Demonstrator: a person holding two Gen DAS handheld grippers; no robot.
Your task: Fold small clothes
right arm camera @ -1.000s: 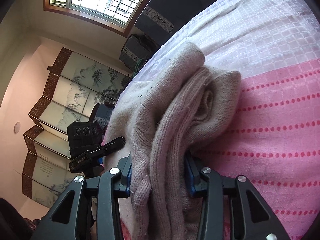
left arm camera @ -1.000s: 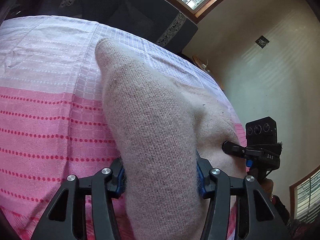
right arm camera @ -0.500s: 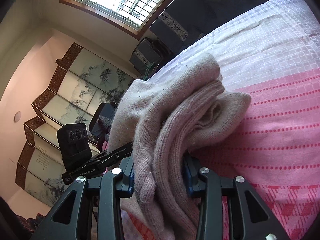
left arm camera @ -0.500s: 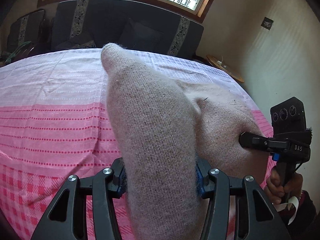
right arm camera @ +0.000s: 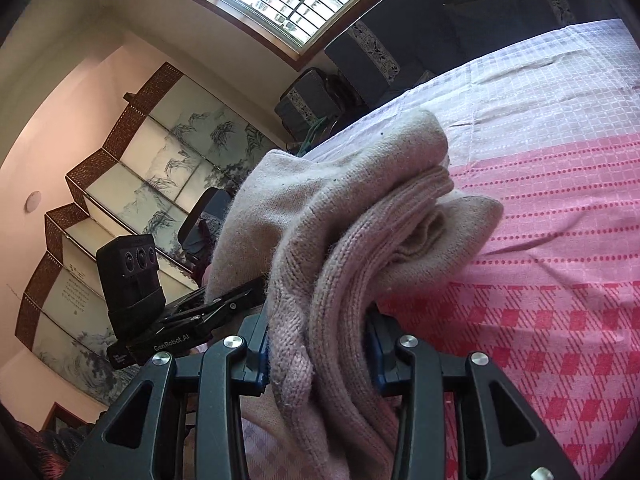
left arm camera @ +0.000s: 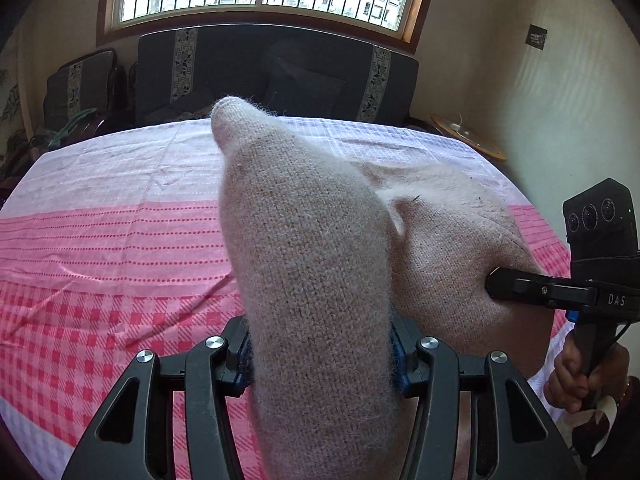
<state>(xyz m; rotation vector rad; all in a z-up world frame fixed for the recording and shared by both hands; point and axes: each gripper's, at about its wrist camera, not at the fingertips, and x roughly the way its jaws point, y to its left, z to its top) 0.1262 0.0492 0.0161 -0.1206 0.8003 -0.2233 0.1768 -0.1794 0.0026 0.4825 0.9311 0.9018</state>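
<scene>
A beige knitted sweater (left arm camera: pixel 320 264) is held up off the pink table cloth (left arm camera: pixel 120 240) by both grippers. My left gripper (left arm camera: pixel 320 352) is shut on a thick fold of it, which fills the middle of the left wrist view. My right gripper (right arm camera: pixel 316 344) is shut on a bunched ribbed edge of the sweater (right arm camera: pixel 344 248); it also shows in the left wrist view (left arm camera: pixel 496 280), clamped on the sweater's right side. The left gripper shows in the right wrist view (right arm camera: pixel 236 300), pinching the sweater's left side. The jaw pads are hidden by the knit.
The pink and white patterned cloth (right arm camera: pixel 560 208) covers the table. A dark sofa (left arm camera: pixel 276 76) stands behind it under a window. A folding painted screen (right arm camera: pixel 132 184) stands at the left of the right wrist view. A round wooden tray (left arm camera: pixel 466 136) lies at the far right.
Both grippers have lifted the sweater higher and tilted up, so more of the room and the near checked part of the cloth shows. Both stay shut on the sweater.
</scene>
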